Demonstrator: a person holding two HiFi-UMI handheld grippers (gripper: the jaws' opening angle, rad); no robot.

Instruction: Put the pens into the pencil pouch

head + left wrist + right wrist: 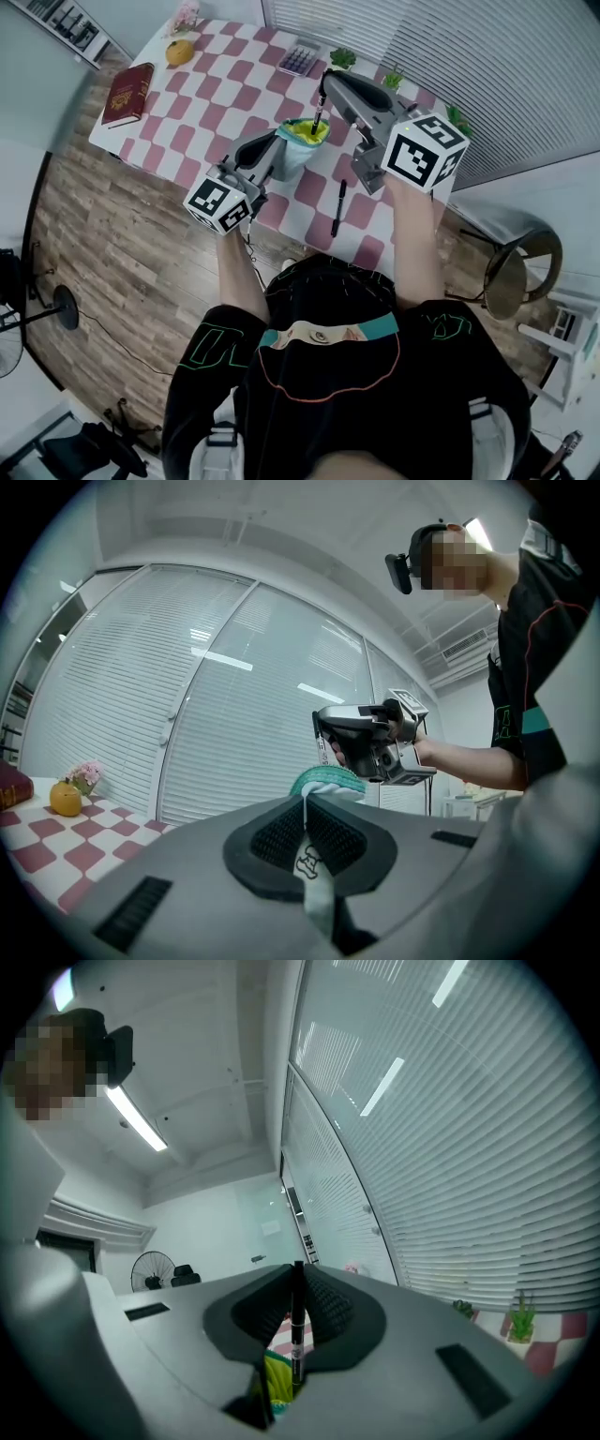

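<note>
Pen at the mouth of the pencil pouch point(298, 142)

Your left gripper point(279, 150) is clamped on the pouch's fabric edge, over the near side of the checked table point(216, 84). Your right gripper point(323, 91) grasps a black pen point(318, 117) upright, tip at the opening. A second pen point(337, 208) lies just right.

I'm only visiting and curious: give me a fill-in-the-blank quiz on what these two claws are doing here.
The right claw is shut on a black ___.
The left claw pinches the open ___.
The book on the table is ___.
Missing words: pen; pouch; red.
</note>
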